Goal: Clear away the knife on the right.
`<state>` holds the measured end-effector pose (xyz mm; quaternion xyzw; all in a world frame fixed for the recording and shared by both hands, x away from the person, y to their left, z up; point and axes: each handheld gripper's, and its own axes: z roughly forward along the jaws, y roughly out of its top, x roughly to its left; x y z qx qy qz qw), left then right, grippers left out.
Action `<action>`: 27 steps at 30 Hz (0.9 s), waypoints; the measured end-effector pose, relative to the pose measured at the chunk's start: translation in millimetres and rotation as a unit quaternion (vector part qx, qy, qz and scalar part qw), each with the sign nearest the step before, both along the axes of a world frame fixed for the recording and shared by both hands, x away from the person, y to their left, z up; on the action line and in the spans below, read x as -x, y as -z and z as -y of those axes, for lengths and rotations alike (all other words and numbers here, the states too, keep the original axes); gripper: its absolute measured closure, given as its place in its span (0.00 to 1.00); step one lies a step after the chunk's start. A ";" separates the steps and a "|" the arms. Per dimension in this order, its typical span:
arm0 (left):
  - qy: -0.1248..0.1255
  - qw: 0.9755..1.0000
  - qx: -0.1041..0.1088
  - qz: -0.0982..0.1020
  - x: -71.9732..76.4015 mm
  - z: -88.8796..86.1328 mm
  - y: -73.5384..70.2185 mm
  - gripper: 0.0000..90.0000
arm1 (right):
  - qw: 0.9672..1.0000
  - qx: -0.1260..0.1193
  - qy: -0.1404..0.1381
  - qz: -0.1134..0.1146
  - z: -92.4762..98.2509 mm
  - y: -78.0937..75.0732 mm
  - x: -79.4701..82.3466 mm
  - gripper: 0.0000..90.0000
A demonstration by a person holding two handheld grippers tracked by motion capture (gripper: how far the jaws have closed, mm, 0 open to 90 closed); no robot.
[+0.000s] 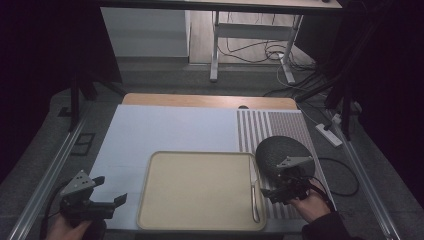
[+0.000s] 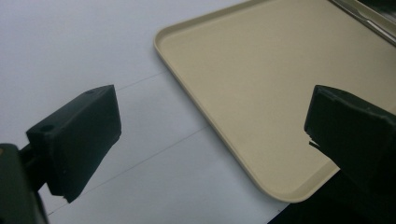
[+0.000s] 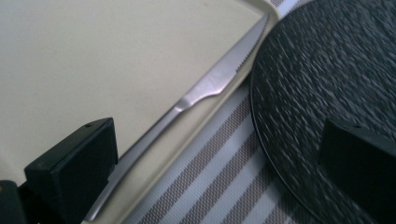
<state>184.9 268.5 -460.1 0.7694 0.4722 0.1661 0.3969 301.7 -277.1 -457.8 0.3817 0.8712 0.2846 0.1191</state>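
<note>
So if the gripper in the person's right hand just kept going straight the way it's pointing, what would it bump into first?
Probably the table knife lying along the beige tray's right rim, or the striped mat beside it. The open right gripper looks down between the tray and the dark plate; depth is hard to judge.

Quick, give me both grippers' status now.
Left gripper: open, empty, over the tray's corner.
Right gripper: open, empty, above the knife and the dark plate.
</note>
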 end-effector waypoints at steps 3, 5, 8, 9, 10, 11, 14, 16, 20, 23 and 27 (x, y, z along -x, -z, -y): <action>0.000 1.000 0.001 0.000 -0.1 -0.2 0.1 0.04 | 1.000 -0.001 0.009 0.000 5.9 -0.3 3.9 0.00; 0.000 1.000 0.001 0.000 -0.1 -0.2 0.0 0.04 | 1.000 -0.003 0.019 0.000 11.6 -0.5 8.1 0.00; 0.000 1.000 0.002 -0.001 -0.2 -0.3 0.1 0.04 | 1.000 -0.004 0.023 0.001 15.1 -0.8 11.0 0.00; 0.000 1.000 0.002 -0.001 -0.2 -0.4 0.1 0.04 | 1.000 -0.004 0.024 0.001 16.7 -0.9 12.4 0.00; -0.001 1.000 0.002 -0.001 -0.2 -0.4 0.1 0.04 | 1.000 -0.005 0.026 0.000 18.2 -0.8 13.9 0.00; -0.001 1.000 0.003 -0.001 -0.3 -0.5 0.1 0.04 | 1.000 -0.005 0.027 0.001 19.5 -1.1 15.0 0.00; -0.001 1.000 0.004 -0.001 -0.2 -0.7 0.1 0.04 | 0.999 -0.012 0.032 0.014 22.4 -4.3 18.7 0.00; -0.001 1.000 0.004 -0.001 -0.3 -0.8 0.2 0.04 | 0.999 -0.012 0.035 0.017 23.7 -5.5 20.8 0.00; -0.001 1.000 0.006 -0.001 -0.1 -1.3 0.1 0.04 | 0.999 -0.009 0.038 0.021 26.6 -8.1 25.8 0.00; -0.001 1.000 0.005 0.000 0.2 -1.4 0.1 0.04 | 0.999 -0.006 0.042 0.023 29.8 -10.0 29.9 0.00; -0.001 1.000 0.005 0.000 0.4 -1.4 0.2 0.04 | 0.998 -0.005 0.052 0.026 34.4 -11.9 34.6 0.00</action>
